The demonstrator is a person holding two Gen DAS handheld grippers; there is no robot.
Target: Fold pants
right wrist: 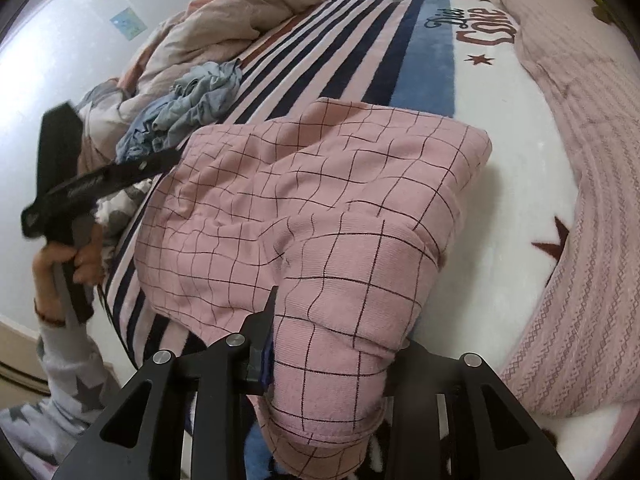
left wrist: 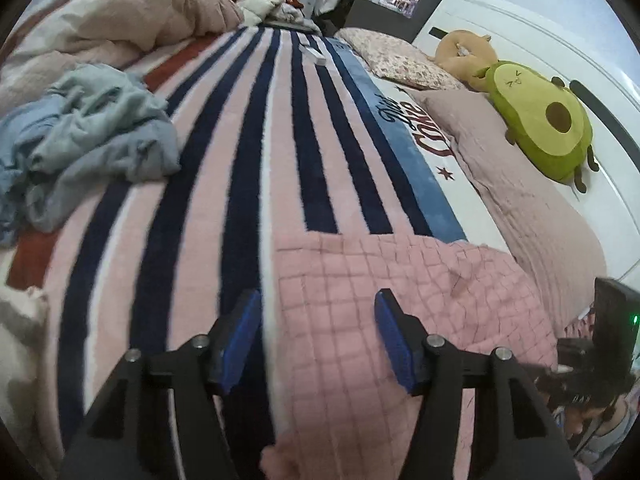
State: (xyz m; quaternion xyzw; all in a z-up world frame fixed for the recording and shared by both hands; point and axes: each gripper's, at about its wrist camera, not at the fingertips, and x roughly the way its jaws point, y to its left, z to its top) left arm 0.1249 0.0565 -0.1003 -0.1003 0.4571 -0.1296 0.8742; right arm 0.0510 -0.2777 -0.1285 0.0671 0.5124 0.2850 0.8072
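Two grippers in play, mine. The right gripper (right wrist: 320, 344) has its fingers clamped on a bunched fold of the pink checked pants (right wrist: 312, 200), the cloth filling the gap between the fingers and draping over the near one, so the far finger is mostly hidden. The left gripper (left wrist: 316, 340) has its blue-padded fingers (left wrist: 240, 336) spread wide apart, nothing between them, hovering just over the near left edge of the pants (left wrist: 400, 300).

In the right wrist view the left gripper (right wrist: 100, 180) shows at the far left, black, gripped by my left hand (right wrist: 76, 256); I cannot tell its finger state from there. In the left wrist view the right gripper's body (left wrist: 612, 320) is at the right edge, green light on.

The pants lie on the striped blanket (left wrist: 224, 168) on the bed, near side, partly folded over, the main panel flat and a raised flap toward my right fingers. The blanket carries navy and pink stripes, a blue band and lettering further right.

A crumpled blue-grey garment pile (left wrist: 92, 136) sits left, apart from the pants. A beige duvet (left wrist: 132, 16) is heaped far left. An avocado plush (left wrist: 540, 120) rests far right by the white headboard (left wrist: 520, 32), next to a mauve pillow (left wrist: 520, 184).
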